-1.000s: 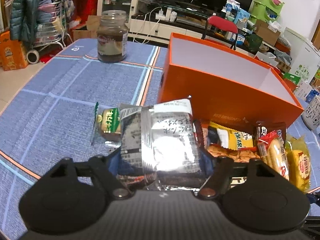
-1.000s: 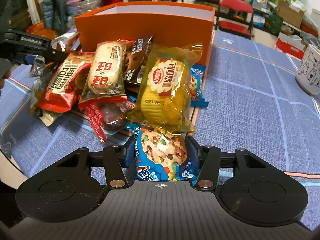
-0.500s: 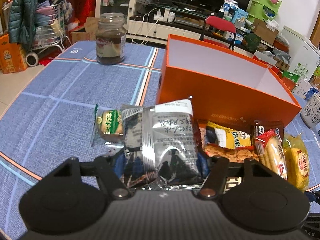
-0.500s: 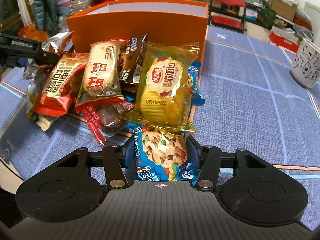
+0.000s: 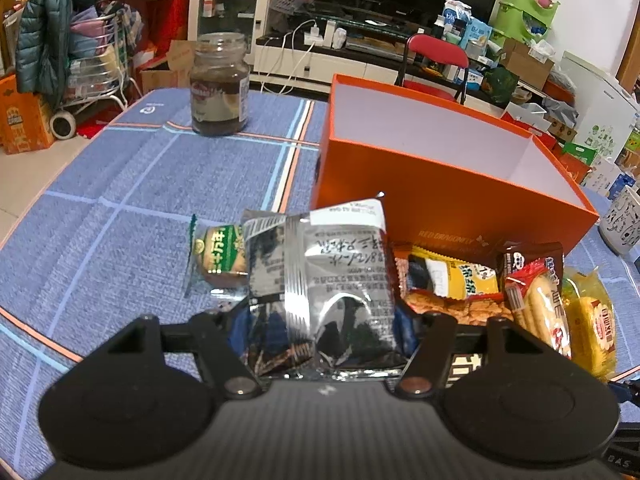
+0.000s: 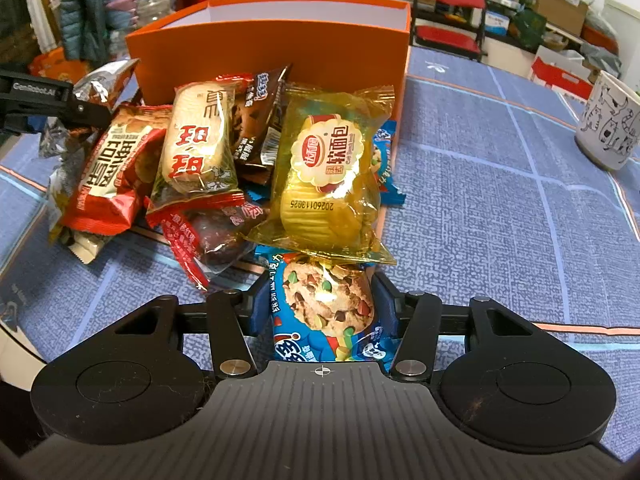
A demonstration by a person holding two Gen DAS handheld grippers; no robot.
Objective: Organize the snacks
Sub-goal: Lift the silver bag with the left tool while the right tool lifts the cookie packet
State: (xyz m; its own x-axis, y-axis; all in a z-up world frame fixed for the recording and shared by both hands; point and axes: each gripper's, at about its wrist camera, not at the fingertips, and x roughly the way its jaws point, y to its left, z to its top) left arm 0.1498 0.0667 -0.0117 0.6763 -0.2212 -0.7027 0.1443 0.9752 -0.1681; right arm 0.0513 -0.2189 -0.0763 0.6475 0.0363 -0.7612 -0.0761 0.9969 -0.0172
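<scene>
Snacks heaped on a blue table cloth [image 5: 120, 200] in front of one orange box [image 5: 440, 196], seen from both wrist cameras. The box stands open at the top, and no snack shows inside the part in view.

Left gripper [image 5: 320, 320]: its two fingers are clamped on one silver packet [image 5: 324, 276], which stands upright between them, printed side toward the camera. Just beside this packet, on its left in the left view, lies one green-labelled cake [image 5: 220, 256].

Right gripper [image 6: 320, 308]: its two fingers are clamped on one blue cookie packet [image 6: 324, 304] at the near edge of the heap.

Heap, right view, counted left to right:
- one red packet [image 6: 108, 176];
- one white wafer bar [image 6: 196, 144] with red characters;
- one brown packet [image 6: 256, 128] behind the bar;
- one clear red-edged packet [image 6: 208, 236] holding something dark;
- one yellow bread packet [image 6: 328, 184], its lower edge overlapping the cookie packet;
- one more blue packet [image 6: 386, 176], mostly hidden behind the bread.

The left view adds one yellow-and-orange cracker packet [image 5: 452, 284] near the box wall. The heap touches the box's front wall.

Elsewhere on the cloth: one glass jar [image 5: 219, 84] with dark contents, well apart from the heap, and one white mug [image 6: 608, 124] with cat drawings, also well apart.
</scene>
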